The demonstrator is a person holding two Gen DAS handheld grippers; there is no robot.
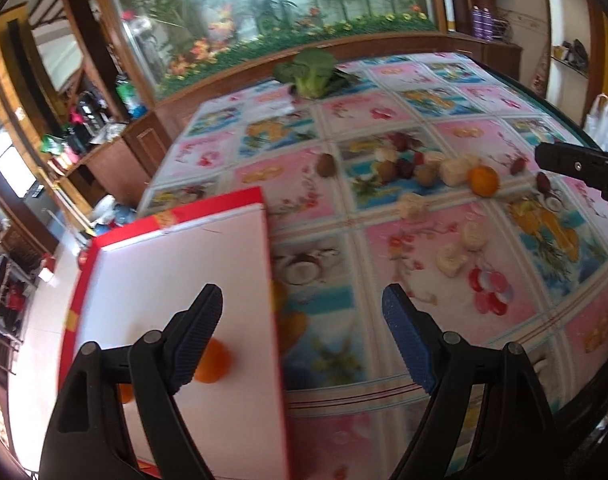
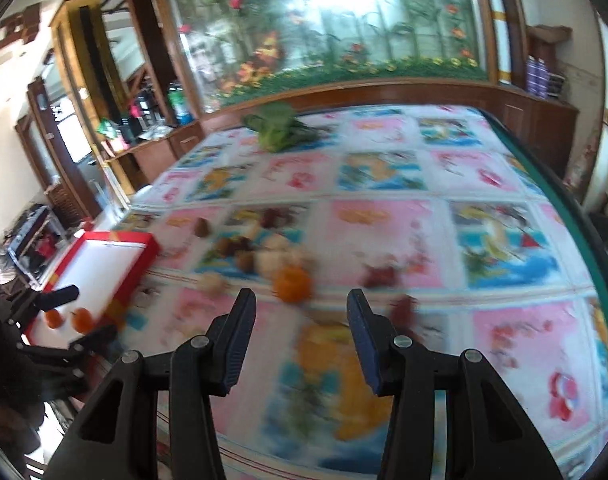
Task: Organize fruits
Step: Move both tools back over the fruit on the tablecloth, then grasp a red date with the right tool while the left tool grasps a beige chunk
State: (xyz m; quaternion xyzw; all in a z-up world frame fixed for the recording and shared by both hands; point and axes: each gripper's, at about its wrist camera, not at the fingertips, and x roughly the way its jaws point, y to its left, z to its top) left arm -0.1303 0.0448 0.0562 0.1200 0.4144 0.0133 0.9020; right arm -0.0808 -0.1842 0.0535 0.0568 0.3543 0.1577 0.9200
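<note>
A red box with a white inside (image 1: pixel 175 264) lies at the table's left edge; it also shows in the right wrist view (image 2: pixel 103 268). Two oranges (image 1: pixel 213 362) (image 2: pixel 81 319) lie in it. My left gripper (image 1: pixel 304 312) is open and empty above the box's right edge. A loose orange (image 1: pixel 483 180) (image 2: pixel 291 280) lies on the table among kiwis (image 1: pixel 327 165), dark red fruits and pale foam-wrapped fruits (image 1: pixel 450 260). My right gripper (image 2: pixel 299 308) is open and empty, just in front of the loose orange; it also shows in the left wrist view (image 1: pixel 544 158).
A broccoli head (image 1: pixel 310 70) (image 2: pixel 275 128) lies at the table's far side. The table has a colourful fruit-print cloth (image 1: pixel 384 320) and a green right edge (image 2: pixel 564 208). A wooden cabinet and a flower mural stand behind it.
</note>
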